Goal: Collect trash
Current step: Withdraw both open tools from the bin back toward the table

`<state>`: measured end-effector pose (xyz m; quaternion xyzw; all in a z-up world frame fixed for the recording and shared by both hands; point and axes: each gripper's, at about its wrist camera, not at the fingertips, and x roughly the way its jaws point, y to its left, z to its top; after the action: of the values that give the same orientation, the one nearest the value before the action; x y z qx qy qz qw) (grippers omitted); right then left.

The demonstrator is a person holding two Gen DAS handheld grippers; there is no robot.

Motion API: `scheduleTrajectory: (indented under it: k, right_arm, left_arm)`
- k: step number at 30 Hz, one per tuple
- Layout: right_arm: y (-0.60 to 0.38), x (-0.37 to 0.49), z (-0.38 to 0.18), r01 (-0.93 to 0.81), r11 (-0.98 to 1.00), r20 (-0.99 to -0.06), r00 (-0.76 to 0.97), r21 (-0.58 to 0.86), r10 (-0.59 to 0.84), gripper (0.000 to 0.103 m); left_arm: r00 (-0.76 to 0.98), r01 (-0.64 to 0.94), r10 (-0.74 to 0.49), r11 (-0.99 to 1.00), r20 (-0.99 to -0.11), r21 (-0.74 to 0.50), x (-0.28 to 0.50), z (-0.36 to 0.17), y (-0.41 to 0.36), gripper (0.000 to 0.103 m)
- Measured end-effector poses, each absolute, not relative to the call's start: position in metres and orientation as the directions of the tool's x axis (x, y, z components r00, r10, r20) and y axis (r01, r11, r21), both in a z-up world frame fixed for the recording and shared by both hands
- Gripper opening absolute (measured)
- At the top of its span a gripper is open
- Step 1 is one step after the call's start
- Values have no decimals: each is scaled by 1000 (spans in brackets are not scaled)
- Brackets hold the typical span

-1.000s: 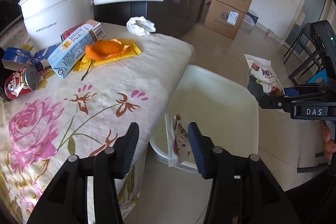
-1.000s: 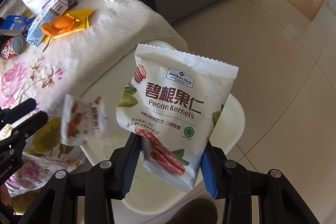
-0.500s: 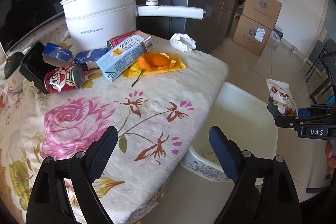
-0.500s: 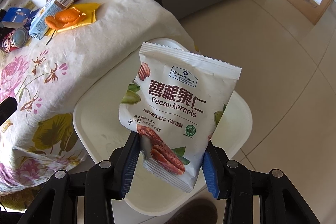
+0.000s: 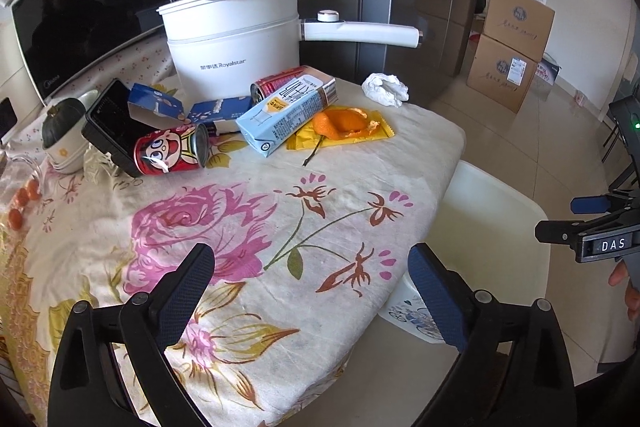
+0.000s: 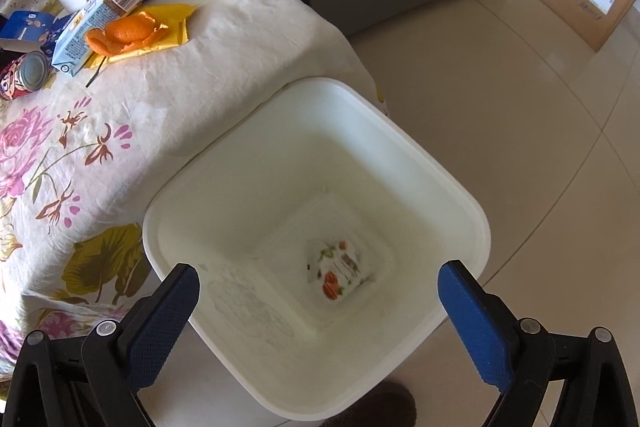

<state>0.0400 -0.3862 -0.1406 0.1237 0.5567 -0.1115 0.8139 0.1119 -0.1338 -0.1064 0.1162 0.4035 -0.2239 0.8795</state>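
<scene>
A white trash bin (image 6: 460, 195) stands on the floor beside the table; a snack bag (image 6: 340, 275) lies blurred at its bottom. My right gripper (image 6: 318, 287) is open and empty right above the bin. It also shows at the right edge of the left wrist view (image 5: 588, 219). My left gripper (image 5: 312, 291) is open and empty over the flowered tablecloth (image 5: 256, 211). At the back of the table lie orange peel (image 5: 340, 123) on a yellow wrapper (image 5: 380, 135), a blue carton (image 5: 284, 115), a red can (image 5: 172, 151), a second can (image 5: 276, 83), blue packaging (image 5: 156, 103) and a crumpled tissue (image 5: 386, 89).
A white pot (image 5: 236, 39) with a long handle stands at the back, before a microwave (image 5: 92, 11). A black box (image 5: 112, 127), a small cup (image 5: 64, 135) and small red fruits (image 5: 24, 203) sit at the left. Cardboard boxes (image 5: 512, 55) stand on the tiled floor.
My right gripper has opened and let go of the pecan bag, which dropped into the bin. My left gripper has moved from the bin back over the table, and opened wider.
</scene>
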Motion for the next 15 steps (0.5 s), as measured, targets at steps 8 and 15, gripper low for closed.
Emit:
scheduleTrajectory:
  k: [8, 15]
  right_arm:
    - [-373, 53, -131, 310, 948, -924, 377, 65, -60, 101]
    - [-351, 71, -121, 292, 954, -913, 404, 71, -55, 101]
  left_arm:
    - [591, 445, -280, 895, -756, 16, 119, -99, -114, 102]
    - [603, 410, -249, 912, -758, 26, 128, -96, -95, 102]
